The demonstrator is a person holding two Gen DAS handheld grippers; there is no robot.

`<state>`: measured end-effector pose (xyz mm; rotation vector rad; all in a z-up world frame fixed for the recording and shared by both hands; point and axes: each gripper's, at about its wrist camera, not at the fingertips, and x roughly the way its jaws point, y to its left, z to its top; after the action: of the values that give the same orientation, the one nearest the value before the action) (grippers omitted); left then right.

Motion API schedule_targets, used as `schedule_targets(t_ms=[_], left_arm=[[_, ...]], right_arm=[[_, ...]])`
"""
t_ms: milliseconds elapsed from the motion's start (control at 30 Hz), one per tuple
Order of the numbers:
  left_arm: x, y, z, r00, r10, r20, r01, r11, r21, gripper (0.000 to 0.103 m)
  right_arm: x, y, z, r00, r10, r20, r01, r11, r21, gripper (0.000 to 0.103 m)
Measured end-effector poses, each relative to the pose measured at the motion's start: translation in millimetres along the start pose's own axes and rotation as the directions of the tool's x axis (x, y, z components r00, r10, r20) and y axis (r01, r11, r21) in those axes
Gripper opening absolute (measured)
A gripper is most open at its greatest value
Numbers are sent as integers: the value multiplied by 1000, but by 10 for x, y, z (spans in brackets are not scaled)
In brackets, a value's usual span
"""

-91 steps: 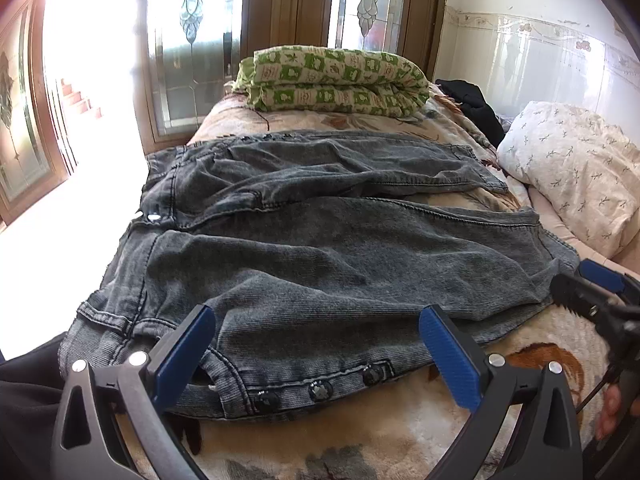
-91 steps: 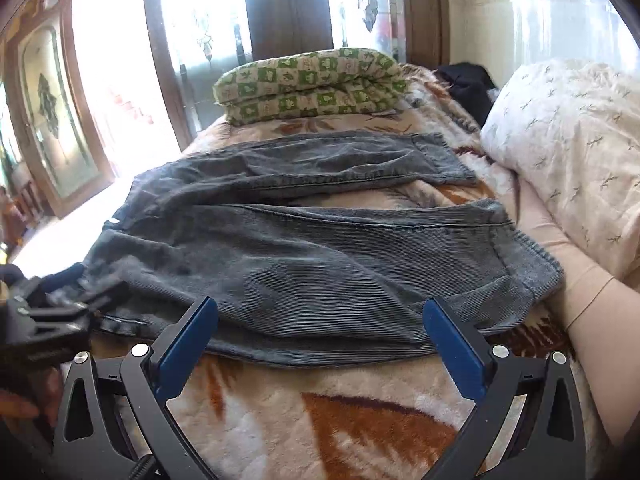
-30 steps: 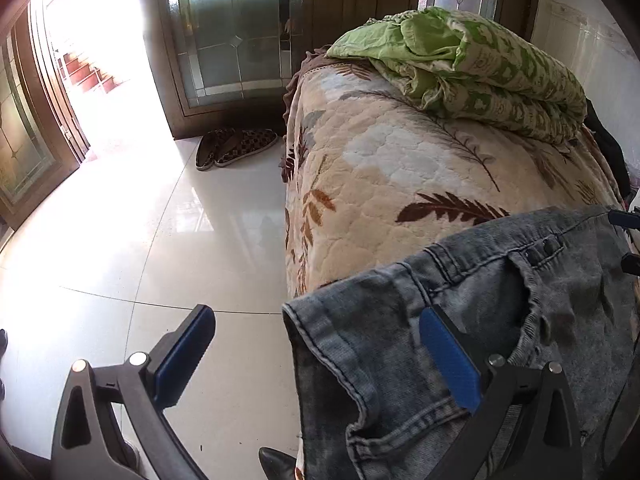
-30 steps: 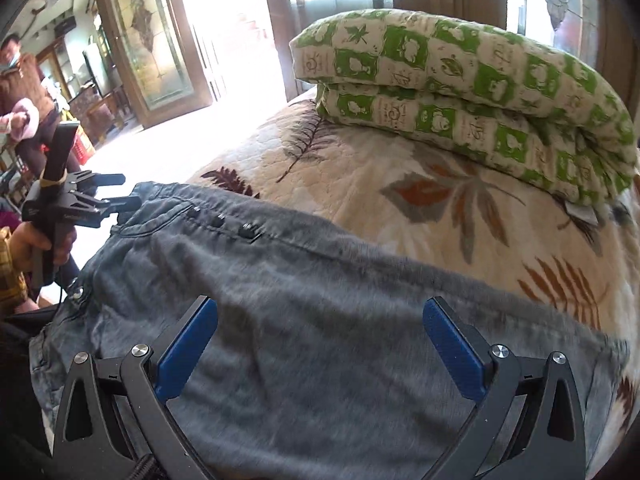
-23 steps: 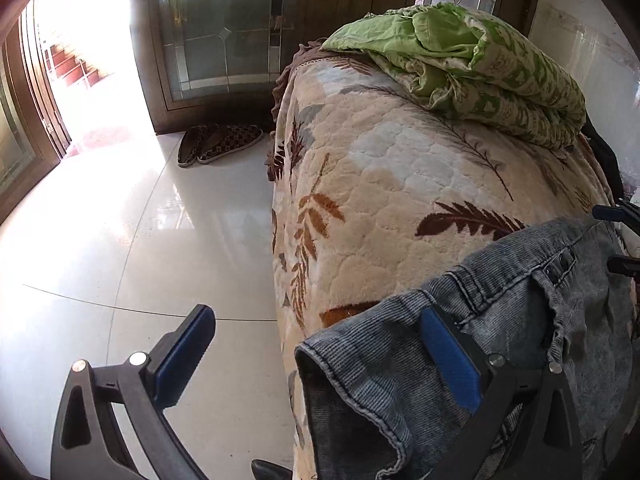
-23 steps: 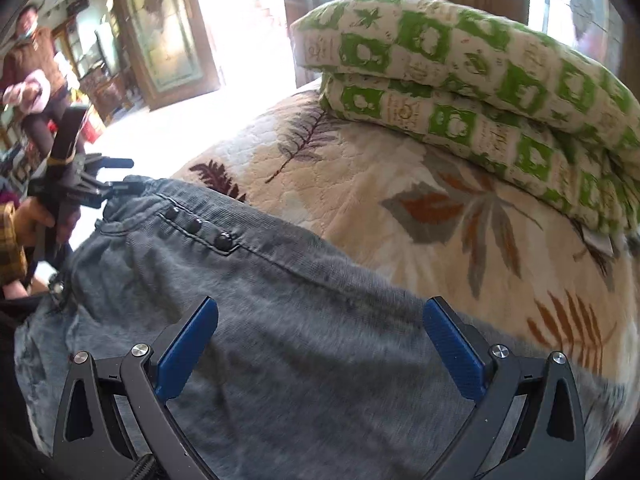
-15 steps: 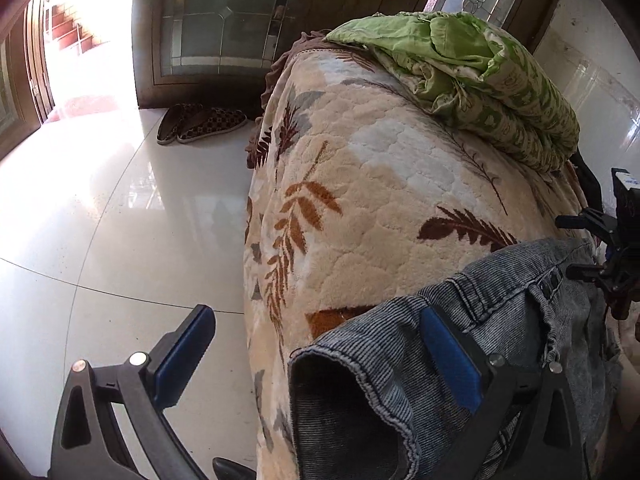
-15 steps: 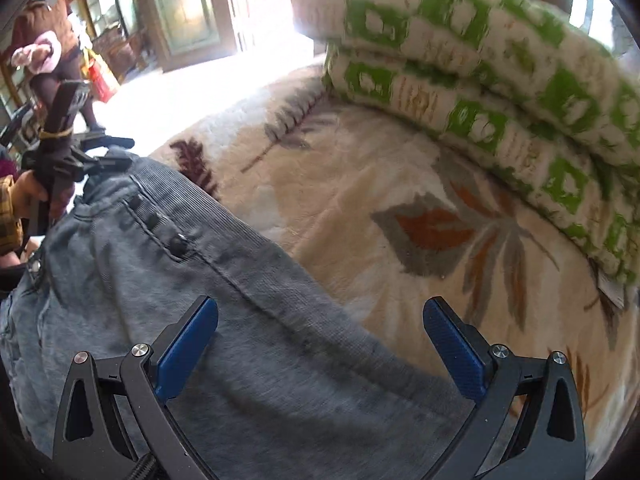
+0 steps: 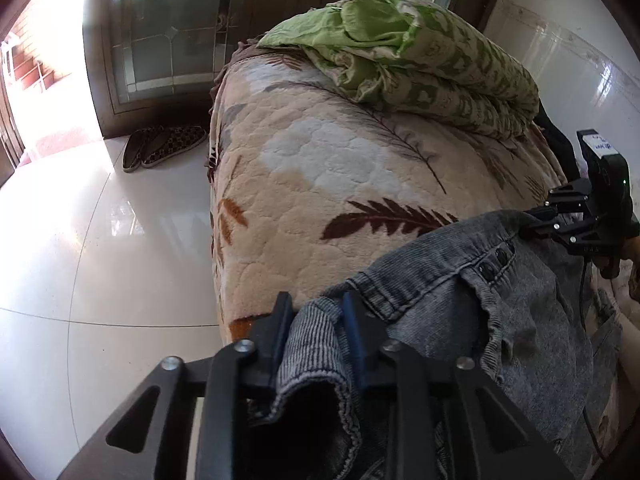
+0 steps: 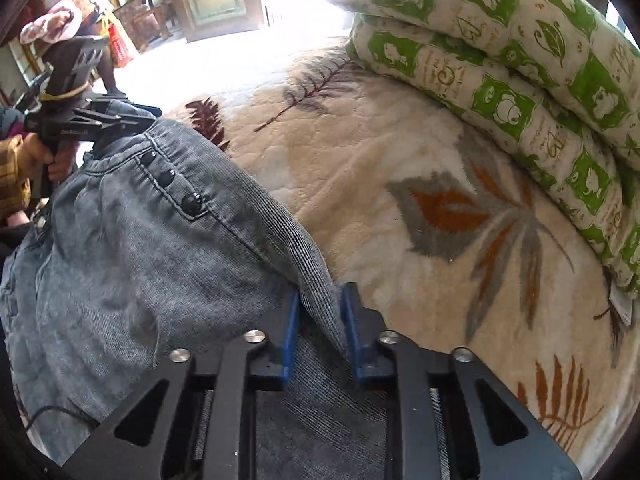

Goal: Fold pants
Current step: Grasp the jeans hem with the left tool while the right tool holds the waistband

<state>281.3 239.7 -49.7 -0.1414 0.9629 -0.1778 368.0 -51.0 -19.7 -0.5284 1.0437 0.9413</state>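
Pinching the pants (image 9: 460, 304) at both ends of one edge: left gripper (image 9: 316, 320) clamped on the waistband corner, right gripper (image 10: 320, 312) clamped farther along. That edge runs between them over the bed (image 9: 320, 168), so both probably carry it together.

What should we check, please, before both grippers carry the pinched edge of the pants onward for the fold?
1. Left gripper shut on the pants: ok.
2. Right gripper shut on the pants: ok.
3. Fabric seated deep between the fingers: ok in both views.
4. Blanket ahead free of objects up to the green quilt: ok.
5. Buttons clear of both grips: ok.
6. Trouser legs lying aligned: cannot tell, out of view.
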Motion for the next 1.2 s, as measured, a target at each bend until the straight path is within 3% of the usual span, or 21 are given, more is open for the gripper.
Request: schedule_targets(t_ms=[167,367,500,833,1200], left_arm=[[-186,-48,-2,999,18,38,-19,1000,23,13],[-569,-61,11,993,-25,111,29,999,-28,12],[-832,-222,-80,988,-46,145,48,999,-12,12],[-1347,-667,-474,991,-80,103,69,992,103,12],[-1818,-940,-941,986,-131,103,119,986,118,12]], right_arm=[[-116,152,1,999,-33,1,33,999,-13,10],[-353,375,-22,999,-51,16,51,998,-24,9],[-555,532,-102,998,-57,24,57,998,-35,9],[-1067,1056,-614,999,-36,25,38,997,-63,8],[-1430,1494,-1036,998,-25,53,27,998,-54,8]])
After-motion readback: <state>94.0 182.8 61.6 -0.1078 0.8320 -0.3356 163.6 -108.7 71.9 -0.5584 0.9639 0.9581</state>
